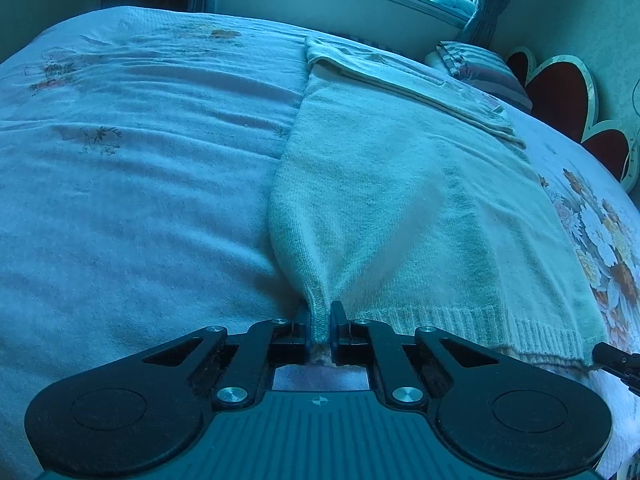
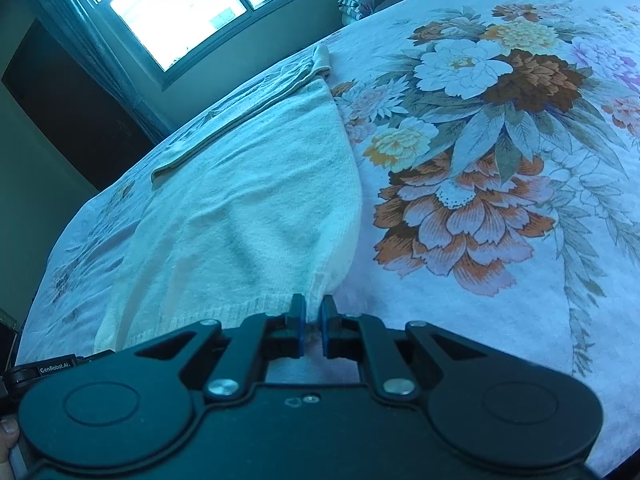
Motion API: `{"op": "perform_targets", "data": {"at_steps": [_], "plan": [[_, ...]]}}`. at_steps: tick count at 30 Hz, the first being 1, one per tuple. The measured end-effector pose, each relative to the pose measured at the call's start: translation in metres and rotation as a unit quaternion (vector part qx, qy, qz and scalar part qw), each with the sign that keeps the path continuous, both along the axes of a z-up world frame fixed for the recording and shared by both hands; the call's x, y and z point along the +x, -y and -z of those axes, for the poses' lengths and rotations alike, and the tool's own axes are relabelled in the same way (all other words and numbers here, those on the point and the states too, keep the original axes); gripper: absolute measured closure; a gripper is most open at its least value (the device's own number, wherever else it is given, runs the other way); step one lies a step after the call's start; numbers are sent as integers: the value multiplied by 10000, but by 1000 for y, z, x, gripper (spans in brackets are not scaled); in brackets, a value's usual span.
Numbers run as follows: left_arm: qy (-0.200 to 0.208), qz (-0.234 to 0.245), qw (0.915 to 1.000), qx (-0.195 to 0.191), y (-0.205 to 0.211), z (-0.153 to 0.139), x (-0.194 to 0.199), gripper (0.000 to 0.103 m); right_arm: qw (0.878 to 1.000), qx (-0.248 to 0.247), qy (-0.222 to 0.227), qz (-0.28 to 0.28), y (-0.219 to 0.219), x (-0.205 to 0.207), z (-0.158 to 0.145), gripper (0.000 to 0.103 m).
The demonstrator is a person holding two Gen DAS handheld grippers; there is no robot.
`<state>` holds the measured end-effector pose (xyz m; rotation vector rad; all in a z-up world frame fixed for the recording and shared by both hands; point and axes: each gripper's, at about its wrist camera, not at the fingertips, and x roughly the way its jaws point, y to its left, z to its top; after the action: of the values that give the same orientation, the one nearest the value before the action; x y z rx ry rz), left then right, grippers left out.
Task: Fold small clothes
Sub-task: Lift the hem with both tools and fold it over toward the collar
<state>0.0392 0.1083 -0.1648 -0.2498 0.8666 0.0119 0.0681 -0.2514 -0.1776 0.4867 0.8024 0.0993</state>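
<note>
Left wrist: left tongs (image 1: pixel 320 326) pinch sweater (image 1: pixel 400 200) hem, left corner; right tongs (image 2: pixel 313 320) clamp right corner; bed (image 2: pixel 520 240) beneath.

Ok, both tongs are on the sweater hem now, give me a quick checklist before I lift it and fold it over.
1. Left tongs shut on the sweater: ok, the left corner of the ribbed hem is pinched between the pads.
2. Right tongs shut on the sweater's right corner: ok, knit bunches up into the gap.
3. Only the sweater caught, not the floral bedsheet: cannot tell, the underside of each grip is hidden.
4. Sleeve already folded across the top: ok, it lies flat over the body.
5. Body smooth: not ok, wrinkles radiate from both pinches.
6. Bed beyond the sweater free: ok, only a pillow farther off.
</note>
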Motion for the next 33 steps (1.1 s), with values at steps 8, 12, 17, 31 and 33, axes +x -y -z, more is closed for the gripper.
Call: {"op": "perform_targets", "data": {"at_steps": [8, 12, 17, 31, 33], "plan": [[101, 105, 9998, 94, 1, -7, -3, 96, 9993, -296, 188, -118, -9, -2, -8, 95], [247, 154, 9993, 221, 4, -16, -5, 96, 9989, -327, 275, -167, -9, -2, -17, 95], [349, 127, 9992, 158, 1, -34, -2, 96, 9978, -317, 520, -268, -10, 2, -40, 95], [905, -7, 9953, 346, 5, -146, 79, 96, 9913, 146, 1233, -439, 1, 82, -134, 95], [855, -60, 9957, 341, 7, -155, 105, 96, 9910, 263, 1247, -421, 7, 107, -144, 95]]}}
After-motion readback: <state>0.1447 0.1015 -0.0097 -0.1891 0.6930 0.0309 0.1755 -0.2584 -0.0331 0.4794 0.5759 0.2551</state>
